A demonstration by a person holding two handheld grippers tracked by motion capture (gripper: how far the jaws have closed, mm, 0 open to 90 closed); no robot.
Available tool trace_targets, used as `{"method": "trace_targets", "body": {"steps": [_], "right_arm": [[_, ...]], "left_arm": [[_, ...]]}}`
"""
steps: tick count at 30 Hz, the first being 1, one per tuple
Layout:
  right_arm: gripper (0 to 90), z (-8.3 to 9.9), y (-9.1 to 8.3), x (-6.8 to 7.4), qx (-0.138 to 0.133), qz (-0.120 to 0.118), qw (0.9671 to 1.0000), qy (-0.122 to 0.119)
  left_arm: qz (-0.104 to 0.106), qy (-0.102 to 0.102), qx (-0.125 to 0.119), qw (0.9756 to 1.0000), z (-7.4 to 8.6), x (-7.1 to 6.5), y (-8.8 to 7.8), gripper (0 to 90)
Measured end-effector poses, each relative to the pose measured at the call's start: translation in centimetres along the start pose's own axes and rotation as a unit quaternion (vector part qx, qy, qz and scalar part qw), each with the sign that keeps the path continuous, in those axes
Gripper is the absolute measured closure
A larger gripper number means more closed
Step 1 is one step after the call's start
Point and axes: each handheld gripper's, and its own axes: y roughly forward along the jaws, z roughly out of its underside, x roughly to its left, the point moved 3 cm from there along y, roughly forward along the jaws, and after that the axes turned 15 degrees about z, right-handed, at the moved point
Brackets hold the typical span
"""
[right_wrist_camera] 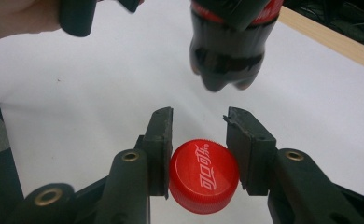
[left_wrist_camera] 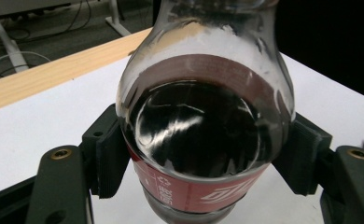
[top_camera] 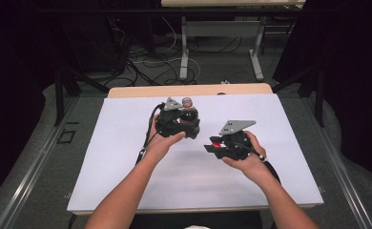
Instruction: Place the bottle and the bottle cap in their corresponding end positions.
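Left gripper (left_wrist_camera: 203, 154) clenched round a cola bottle (left_wrist_camera: 203, 126), lifted off the white table (top_camera: 127, 143), steadying it while the right gripper (right_wrist_camera: 201, 135) clamps the red cap (right_wrist_camera: 203, 175) apart beside it, cap off; wooden far edge, cables on the floor behind.

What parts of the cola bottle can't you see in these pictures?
- Cola bottle mouth: cut off by the top edge, left gripper view.
- Its label: too blurred to read, right gripper view; the left tool covers the bottle's upper part.
- High view: the bottle's body sits behind the left tool.
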Motion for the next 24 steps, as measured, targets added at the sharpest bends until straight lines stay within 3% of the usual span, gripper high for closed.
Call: {"method": "trace_targets", "body": {"steps": [5, 12, 21, 24], "right_arm": [[61.4, 1.1, 0.3, 0.1, 0.003, 0.001, 0.9999, 0.012], [61.4, 1.9, 0.7, 0.3, 0.003, 0.000, 0.9998, 0.021], [61.4, 2.3, 1.2, 0.3, -0.006, 0.001, 0.9997, 0.023], [61.4, 2.5, 1.1, 0.2, 0.000, 0.001, 0.9998, 0.020]], "left_arm": [[-0.013, -0.004, -0.008, 0.9999, -0.3, 0.6, 1.2, 29.7], [-0.038, 0.001, -0.002, 0.9993, 0.1, 2.0, 2.7, 29.6], [-0.049, -0.007, -0.006, 0.9988, 1.1, 2.8, 4.9, 29.6], [-0.049, -0.008, 0.014, 0.9987, 1.7, 3.0, 5.2, 29.6]]}}
